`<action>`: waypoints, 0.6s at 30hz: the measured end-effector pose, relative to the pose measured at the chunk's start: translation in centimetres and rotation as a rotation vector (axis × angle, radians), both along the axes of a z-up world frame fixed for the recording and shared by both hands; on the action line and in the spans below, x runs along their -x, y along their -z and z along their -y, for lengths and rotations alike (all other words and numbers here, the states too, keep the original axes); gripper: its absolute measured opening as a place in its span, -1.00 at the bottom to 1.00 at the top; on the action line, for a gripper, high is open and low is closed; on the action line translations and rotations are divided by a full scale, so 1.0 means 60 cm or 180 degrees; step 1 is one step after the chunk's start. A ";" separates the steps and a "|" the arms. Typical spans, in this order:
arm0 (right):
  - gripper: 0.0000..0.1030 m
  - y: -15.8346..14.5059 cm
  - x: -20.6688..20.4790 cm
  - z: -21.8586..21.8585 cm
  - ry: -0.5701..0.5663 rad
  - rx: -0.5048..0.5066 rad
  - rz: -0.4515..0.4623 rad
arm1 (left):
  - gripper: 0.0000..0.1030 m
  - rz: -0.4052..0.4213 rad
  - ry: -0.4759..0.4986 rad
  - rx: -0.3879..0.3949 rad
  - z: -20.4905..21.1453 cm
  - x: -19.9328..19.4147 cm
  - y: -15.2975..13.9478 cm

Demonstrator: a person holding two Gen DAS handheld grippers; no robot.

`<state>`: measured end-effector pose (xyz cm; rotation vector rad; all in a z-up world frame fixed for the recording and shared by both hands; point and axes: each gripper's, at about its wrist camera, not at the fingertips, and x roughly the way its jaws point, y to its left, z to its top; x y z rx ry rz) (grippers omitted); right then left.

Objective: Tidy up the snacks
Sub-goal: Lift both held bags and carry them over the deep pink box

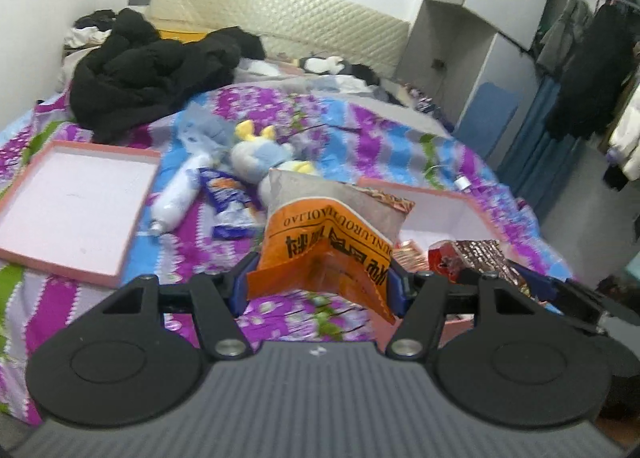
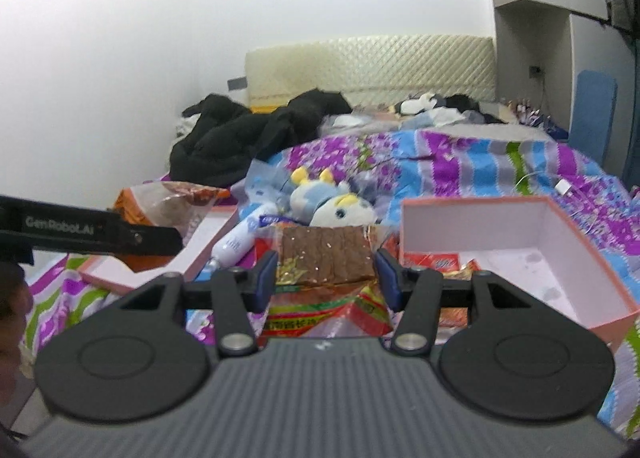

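Left gripper (image 1: 320,282) clamps an orange snack bag (image 1: 320,246); right gripper (image 2: 326,274) clamps a brown-and-red snack pack (image 2: 325,258), both above a floral bedspread (image 1: 360,129). Only the left view shows the clothes rack (image 1: 592,57); the right view shows the pink box (image 2: 500,225) interior.

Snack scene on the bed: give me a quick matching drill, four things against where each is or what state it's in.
Things:
1. orange snack bag
2. red snack pack
3. shallow pink lid
4. white bottle

States:
A. lying on the bedspread beside the plush toy
B. clamped in the left claw
C. lying open and empty
D. clamped in the right claw

Pairs: 1-B, 2-D, 3-C, 4-A
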<state>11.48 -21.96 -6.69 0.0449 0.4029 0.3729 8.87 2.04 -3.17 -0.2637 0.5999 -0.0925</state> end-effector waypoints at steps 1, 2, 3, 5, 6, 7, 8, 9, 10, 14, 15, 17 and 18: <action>0.07 -0.008 0.004 0.007 0.0026 0.0007 0.0040 | 0.31 0.0027 0.0039 0.0011 0.008 -0.002 -0.008; 0.07 -0.016 0.007 0.014 0.0051 0.0010 0.0073 | 0.31 0.0065 0.0086 0.0021 0.018 -0.004 -0.016; 0.07 -0.022 0.010 0.020 0.0079 0.0013 0.0101 | 0.31 0.0105 0.0137 0.0025 0.028 -0.005 -0.024; 0.07 -0.035 0.015 0.035 0.0151 0.0010 0.0157 | 0.31 0.0158 0.0225 0.0031 0.048 -0.009 -0.038; 0.07 -0.041 0.018 0.043 0.0183 0.0004 0.0177 | 0.31 0.0180 0.0272 0.0042 0.058 -0.012 -0.045; 0.07 -0.048 0.021 0.050 0.0224 -0.0003 0.0202 | 0.31 0.0201 0.0319 0.0050 0.067 -0.015 -0.049; 0.07 -0.052 0.023 0.058 0.0260 -0.0003 0.0227 | 0.32 0.0222 0.0368 0.0053 0.077 -0.018 -0.054; 0.07 -0.056 0.024 0.064 0.0297 0.0004 0.0247 | 0.32 0.0238 0.0420 0.0056 0.087 -0.022 -0.059; 0.07 -0.059 0.024 0.073 0.0343 0.0012 0.0263 | 0.32 0.0251 0.0465 0.0063 0.097 -0.026 -0.063; 0.07 -0.052 0.008 0.104 0.0492 0.0051 0.0217 | 0.32 0.0223 0.0645 0.0114 0.136 -0.052 -0.064; 0.07 -0.047 0.000 0.112 0.0521 0.0047 0.0161 | 0.32 0.0193 0.0700 0.0109 0.147 -0.061 -0.060; 0.07 -0.032 -0.018 0.130 0.0573 0.0013 0.0032 | 0.32 0.0133 0.0774 0.0078 0.165 -0.083 -0.051; 0.07 -0.024 -0.029 0.138 0.0598 0.0017 -0.0018 | 0.32 0.0088 0.0807 0.0061 0.175 -0.094 -0.045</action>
